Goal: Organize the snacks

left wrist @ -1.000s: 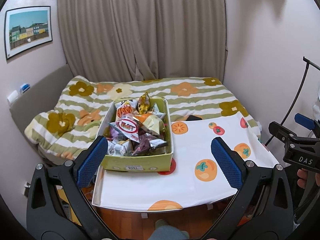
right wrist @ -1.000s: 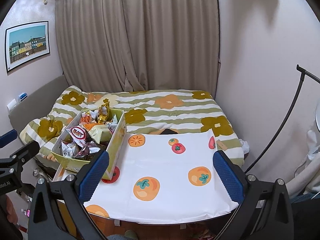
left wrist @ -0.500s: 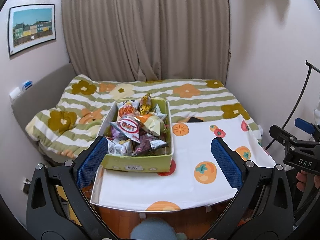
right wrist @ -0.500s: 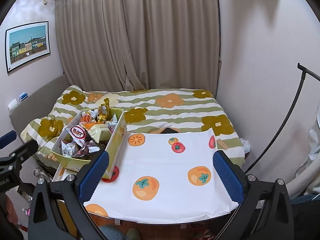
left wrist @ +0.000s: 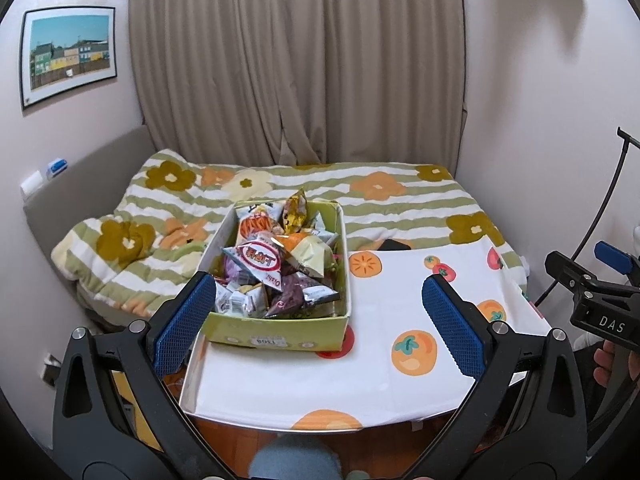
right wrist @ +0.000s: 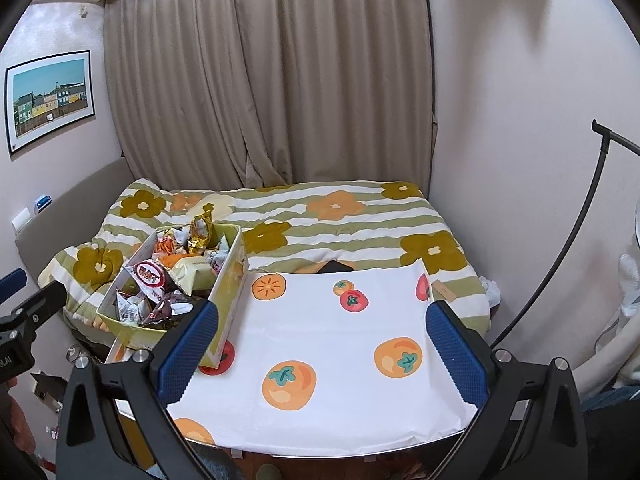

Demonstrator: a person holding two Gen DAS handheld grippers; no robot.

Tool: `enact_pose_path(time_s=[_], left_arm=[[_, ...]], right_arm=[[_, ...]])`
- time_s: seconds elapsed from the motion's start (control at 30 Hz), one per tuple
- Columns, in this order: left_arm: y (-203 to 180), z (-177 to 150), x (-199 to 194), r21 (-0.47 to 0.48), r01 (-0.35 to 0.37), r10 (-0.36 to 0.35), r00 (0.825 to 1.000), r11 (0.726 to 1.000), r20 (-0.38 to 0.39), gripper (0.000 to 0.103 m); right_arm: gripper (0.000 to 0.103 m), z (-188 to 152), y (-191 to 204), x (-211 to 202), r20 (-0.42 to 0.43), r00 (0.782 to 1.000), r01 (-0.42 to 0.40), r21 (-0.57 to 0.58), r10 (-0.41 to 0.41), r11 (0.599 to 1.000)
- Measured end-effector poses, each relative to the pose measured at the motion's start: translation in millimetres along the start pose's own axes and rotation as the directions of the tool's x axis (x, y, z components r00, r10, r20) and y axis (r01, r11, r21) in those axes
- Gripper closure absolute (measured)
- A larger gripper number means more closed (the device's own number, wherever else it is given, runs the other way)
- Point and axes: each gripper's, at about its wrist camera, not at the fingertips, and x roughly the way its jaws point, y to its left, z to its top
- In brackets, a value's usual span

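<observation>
A yellow-green box [left wrist: 280, 334] full of snack packets [left wrist: 262, 258] stands on the left part of a table covered by a white cloth with orange fruit prints [left wrist: 400, 312]. The box also shows in the right wrist view [right wrist: 230, 280] at the left. My left gripper [left wrist: 318, 320] is open and empty, held in front of the box at the table's near edge. My right gripper [right wrist: 322, 344] is open and empty above the cloth [right wrist: 328, 344], right of the box. The right gripper also shows at the right edge of the left wrist view [left wrist: 600, 308].
A bed with a green-striped flowered blanket [left wrist: 380, 196] lies behind the table, under beige curtains [left wrist: 300, 60]. A dark flat object [right wrist: 336, 267] lies at the cloth's far edge. A black curved stand [right wrist: 560, 248] rises at the right. A framed picture [left wrist: 68, 54] hangs at the left.
Both grippers have shifted slightly; the left wrist view has drawn back a little and turned left. Both stay open and empty. The box has not moved.
</observation>
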Motion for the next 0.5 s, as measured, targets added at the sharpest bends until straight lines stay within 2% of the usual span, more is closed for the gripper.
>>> enact_pose_path(time_s=[0.5], left_arm=[[4.5, 3.4, 10.0, 0.024, 0.013, -0.013, 1.0, 1.0, 0.012, 0.001]], right_arm=[[0.0, 6.9, 7.8, 0.2, 0.014, 0.999, 0.041, 0.007, -0.041, 0.999]])
